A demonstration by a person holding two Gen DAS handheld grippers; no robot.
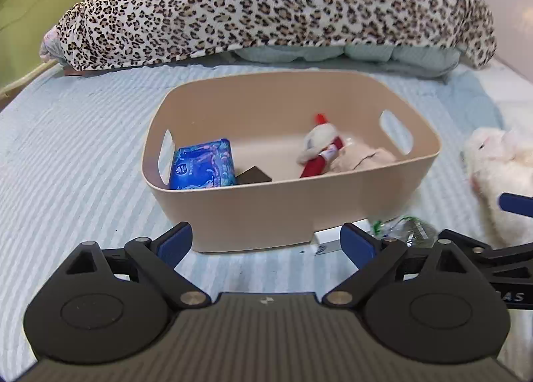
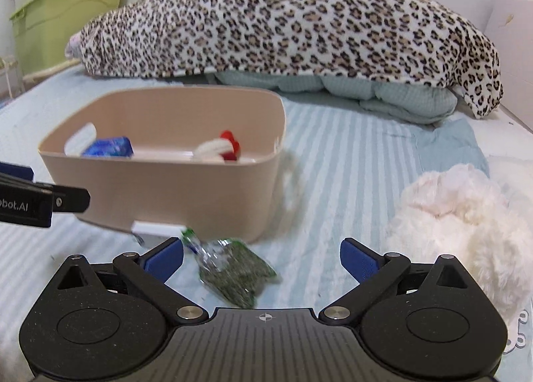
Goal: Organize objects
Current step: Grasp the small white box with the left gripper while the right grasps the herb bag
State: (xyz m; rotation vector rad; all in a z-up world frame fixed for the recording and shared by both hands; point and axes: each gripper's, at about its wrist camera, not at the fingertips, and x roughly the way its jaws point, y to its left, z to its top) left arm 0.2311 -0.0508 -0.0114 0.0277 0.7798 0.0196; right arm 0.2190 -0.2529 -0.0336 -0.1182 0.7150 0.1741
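A beige plastic storage bin with cut-out handles (image 1: 293,205) sits on the pale blue striped bedspread (image 1: 73,148), already holding a blue patterned packet (image 1: 201,165), a small dark card-like piece (image 1: 254,176) and a white-and-red plush figure (image 1: 319,145).

Still outside it, close against the bin's near wall, lie a small white box (image 2: 156,228) and a crinkly clear packet of green contents (image 2: 233,273); a fluffy white plush toy (image 2: 459,228) lies on the bedspread well to the bin's right.

The right gripper (image 2: 261,260) hangs just short of the green packet, jaws spread wide and holding nothing. The left gripper (image 1: 266,242) faces the bin's near wall, likewise spread and empty.

The packet looks light, thin and slippery — its film would likely crumple and slide under the pads, so a pinch across the fuller middle, not a loose corner, seems safest. The plush is soft and bulky: a firm bite deep into the pile should hold. The white box appears stiff and easy to clamp across its short sides.
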